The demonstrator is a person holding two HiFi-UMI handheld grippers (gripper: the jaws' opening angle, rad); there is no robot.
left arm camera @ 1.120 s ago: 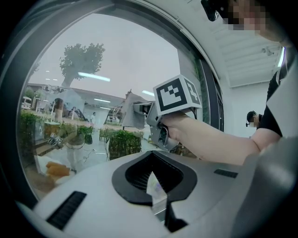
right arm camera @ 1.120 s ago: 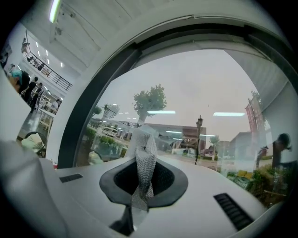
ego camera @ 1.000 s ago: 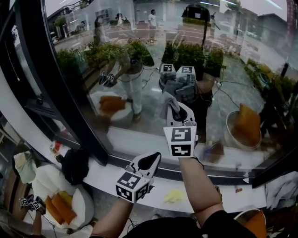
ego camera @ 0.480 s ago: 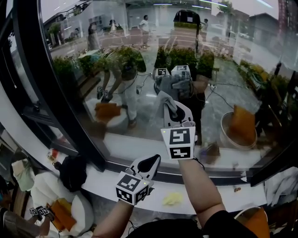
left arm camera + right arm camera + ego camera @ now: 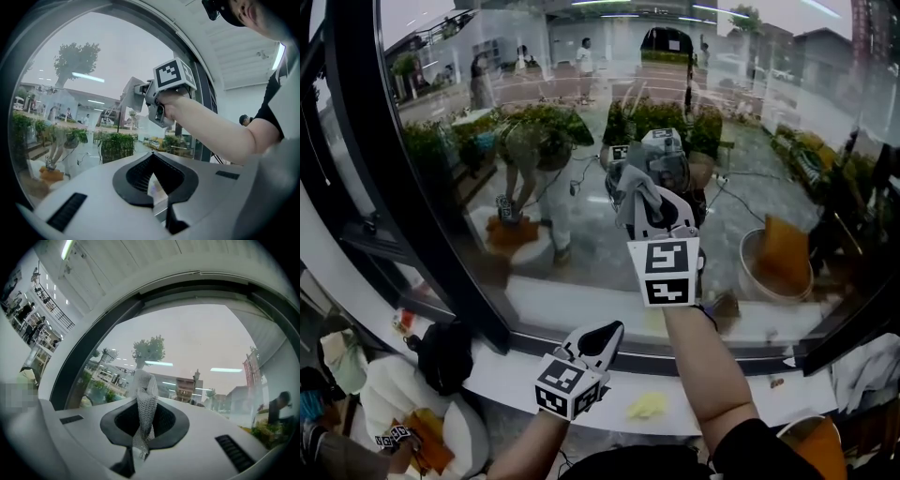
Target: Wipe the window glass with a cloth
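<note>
My right gripper (image 5: 649, 208) is shut tight on the grey cloth (image 5: 630, 185), and I hold it up high with the cloth right up against the window glass (image 5: 534, 112), near the middle of the pane. My left gripper (image 5: 596, 339) is closed with nothing in it, and it hangs down low over the white sill (image 5: 502, 367), well apart from the cloth. A small yellow bit (image 5: 649, 405) lies on the sill near my left gripper, and a thick black frame (image 5: 394, 187) runs down the left side of the glass.
</note>
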